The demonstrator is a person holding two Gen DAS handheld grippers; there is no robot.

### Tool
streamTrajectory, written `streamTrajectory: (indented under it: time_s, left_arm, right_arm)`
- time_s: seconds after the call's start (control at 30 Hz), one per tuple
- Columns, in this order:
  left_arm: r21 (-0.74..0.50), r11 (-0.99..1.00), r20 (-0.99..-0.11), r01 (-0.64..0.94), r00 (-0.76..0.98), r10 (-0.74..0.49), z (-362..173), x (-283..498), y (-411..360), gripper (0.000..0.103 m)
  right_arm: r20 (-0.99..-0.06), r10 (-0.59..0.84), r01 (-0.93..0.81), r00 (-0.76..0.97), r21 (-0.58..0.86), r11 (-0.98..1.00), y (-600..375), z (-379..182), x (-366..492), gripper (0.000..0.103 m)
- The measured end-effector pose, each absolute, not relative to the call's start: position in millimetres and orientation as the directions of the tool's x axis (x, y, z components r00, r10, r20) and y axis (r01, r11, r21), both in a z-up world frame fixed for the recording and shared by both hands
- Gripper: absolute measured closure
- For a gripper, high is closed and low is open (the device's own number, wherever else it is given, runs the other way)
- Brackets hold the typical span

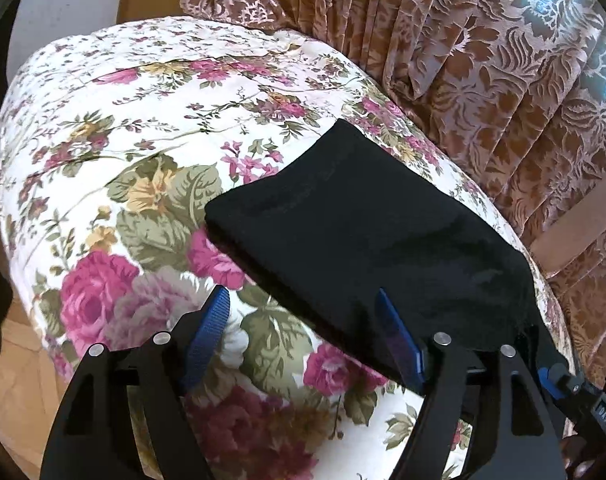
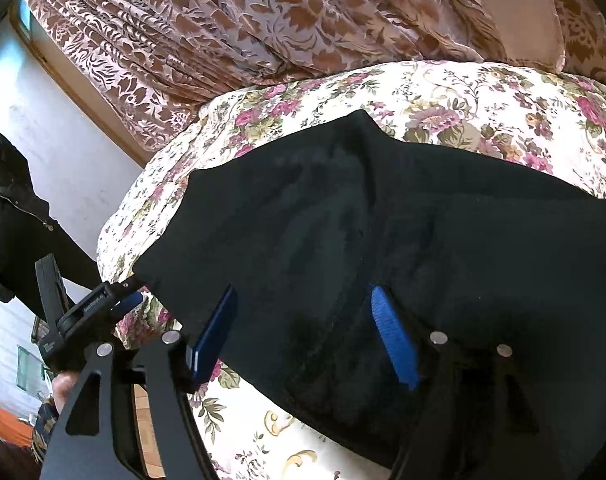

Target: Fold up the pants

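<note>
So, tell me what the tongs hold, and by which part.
Nothing: left tongs and right tongs are both open above the black pants.

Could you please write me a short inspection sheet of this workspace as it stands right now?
Surface: bed with floral quilt, rumpled.
Job's things: black pants, folded into a compact block, lying on the quilt near its curtain-side edge.
Clutter: nothing seen on the quilt besides the pants.
Grippers: left claw open, one finger over the pants' edge, the other over the quilt; right claw open, low over the pants; neither grips the cloth.
Cables: nothing seen.
Surroundings: brown patterned curtain behind the bed; dark jacket hanging by the white wall; wooden floor below.
</note>
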State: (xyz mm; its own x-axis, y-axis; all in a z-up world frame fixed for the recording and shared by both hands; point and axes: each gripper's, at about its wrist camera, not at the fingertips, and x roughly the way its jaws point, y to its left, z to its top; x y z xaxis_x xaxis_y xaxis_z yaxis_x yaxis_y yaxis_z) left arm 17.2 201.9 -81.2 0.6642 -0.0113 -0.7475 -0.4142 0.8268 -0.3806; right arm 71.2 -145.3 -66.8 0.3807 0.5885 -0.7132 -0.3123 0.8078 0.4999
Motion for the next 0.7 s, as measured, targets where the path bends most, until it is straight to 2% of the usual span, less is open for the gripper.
streamTrajectory:
  time_s: [0.4, 0.47, 0.5, 0.53, 0.6, 0.7]
  left_arm:
    - [-0.427, 0.819, -0.739, -0.384, 0.67, -0.071, -92, 33, 209, 0.029]
    - [-0.426, 0.824, -0.738, -0.374, 0.671, -0.077, -94, 36, 207, 0.038]
    - [-0.42, 0.833, -0.737, -0.362, 0.672, -0.08, -96, 39, 206, 0.052]
    - [-0.423, 0.836, -0.736, -0.351, 0.671, -0.09, -98, 43, 206, 0.07]
    - [-0.449, 0.831, -0.724, -0.328, 0.679, -0.123, -100, 50, 207, 0.088]
    - [-0.458, 0.849, -0.678, -0.265, 0.721, -0.14, -84, 52, 200, 0.092]
  right_arm:
    - [-0.741, 0.547, -0.315, 0.39, 0.451, 0.835, -135, -69, 69, 0.029]
    - [-0.742, 0.544, -0.315, 0.391, 0.448, 0.837, -135, -70, 69, 0.029]
    - [-0.742, 0.544, -0.315, 0.391, 0.448, 0.837, -135, -70, 69, 0.029]
    - [-0.742, 0.544, -0.315, 0.391, 0.448, 0.837, -135, -70, 69, 0.029]
    - [-0.744, 0.541, -0.317, 0.392, 0.442, 0.839, -135, -70, 69, 0.03]
    - [-0.744, 0.532, -0.324, 0.404, 0.428, 0.844, -135, -66, 68, 0.03]
